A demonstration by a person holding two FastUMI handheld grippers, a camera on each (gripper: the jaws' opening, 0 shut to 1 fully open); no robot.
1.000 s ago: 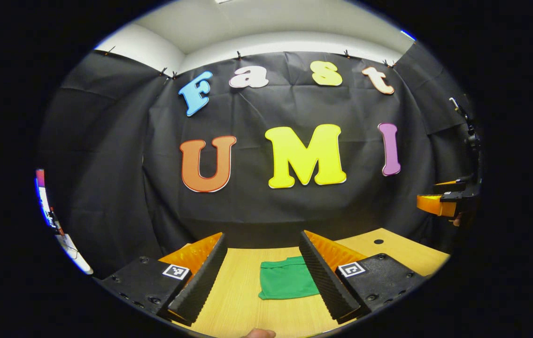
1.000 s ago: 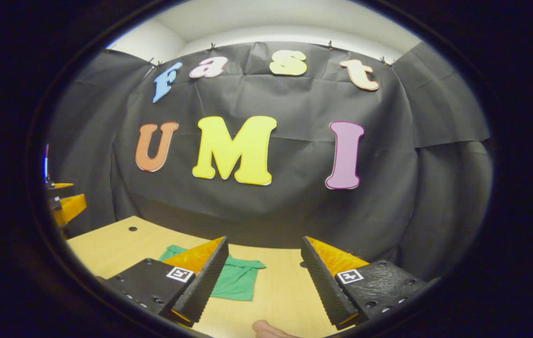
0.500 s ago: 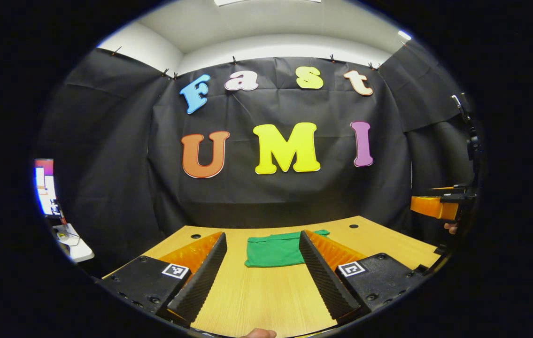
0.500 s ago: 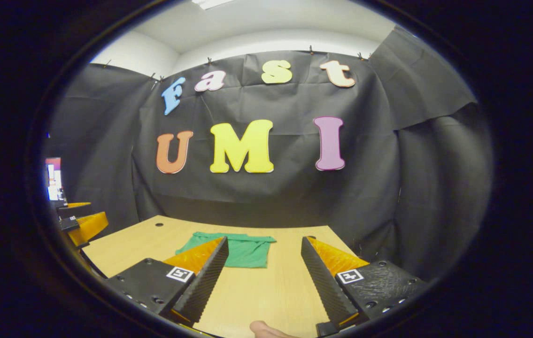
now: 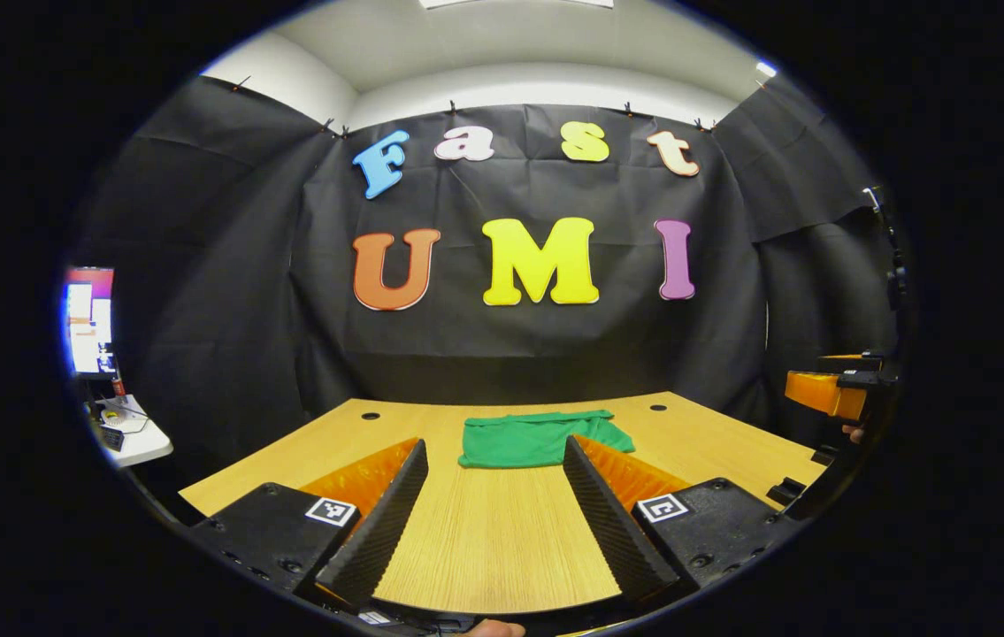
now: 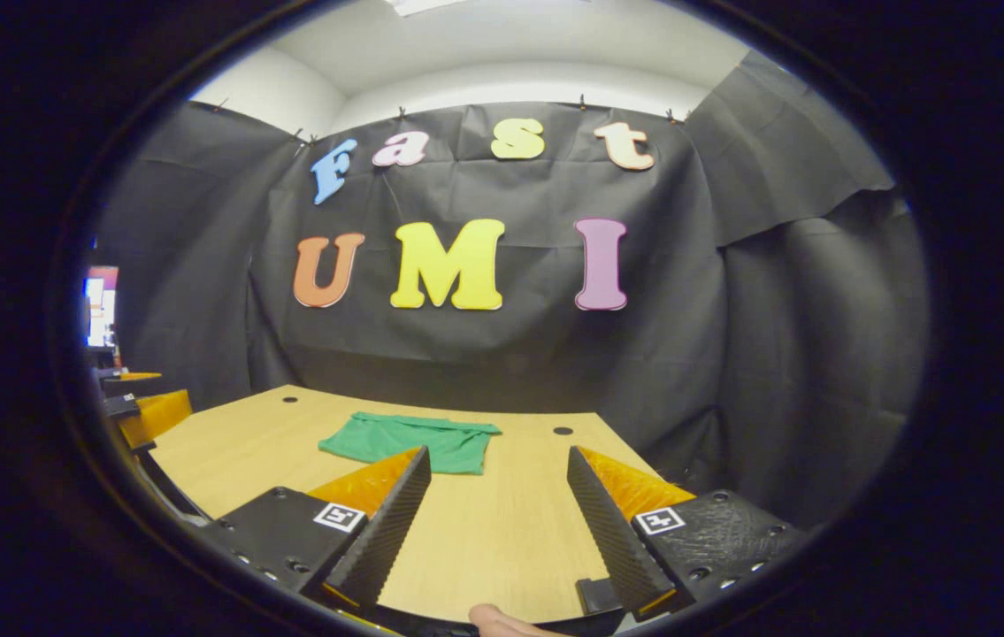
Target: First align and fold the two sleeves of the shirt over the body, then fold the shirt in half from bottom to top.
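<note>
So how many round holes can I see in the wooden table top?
2. One hole lies left of the green shirt, the other hole right of it, near the table back edge. Others may be hidden.

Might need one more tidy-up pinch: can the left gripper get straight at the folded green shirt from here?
Probably yes. The left gripper is open, and only bare wooden table lies between its fingers and the folded green shirt ahead; it would need to move forward.
</note>
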